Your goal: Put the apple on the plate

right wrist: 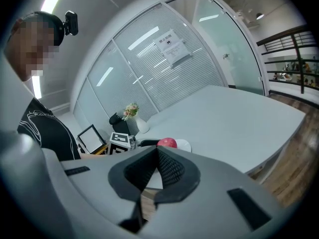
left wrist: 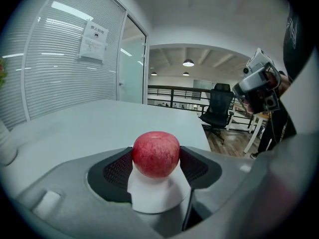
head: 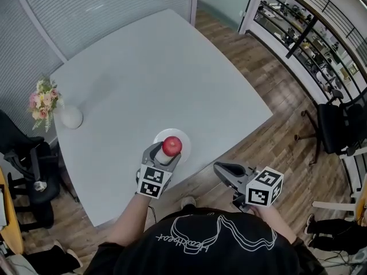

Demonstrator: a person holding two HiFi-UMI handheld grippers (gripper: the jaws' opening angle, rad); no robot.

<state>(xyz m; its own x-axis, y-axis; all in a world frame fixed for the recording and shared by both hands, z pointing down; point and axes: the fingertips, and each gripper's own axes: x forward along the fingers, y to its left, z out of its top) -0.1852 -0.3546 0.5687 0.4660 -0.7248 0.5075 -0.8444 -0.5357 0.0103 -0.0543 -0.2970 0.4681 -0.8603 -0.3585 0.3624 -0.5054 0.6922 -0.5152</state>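
A red apple (head: pixel 171 146) sits between the jaws of my left gripper (head: pixel 168 152), which is shut on it. It hangs just above a small white plate (head: pixel 181 135) near the front edge of the grey table (head: pixel 149 73). In the left gripper view the apple (left wrist: pixel 156 153) fills the gap between both dark pads (left wrist: pixel 117 171), with the plate (left wrist: pixel 159 197) right under it. My right gripper (head: pixel 219 168) is off the table's front edge, shut and holding nothing. From the right gripper view the apple (right wrist: pixel 167 143) and plate (right wrist: pixel 185 146) show beyond the closed jaw tips.
A round white vase (head: pixel 71 118) with flowers (head: pixel 43 103) stands at the table's left edge. Black office chairs stand on the wooden floor at the left (head: pixel 26 159) and the right (head: pixel 338 128). A railing (head: pixel 321 22) runs along the far right.
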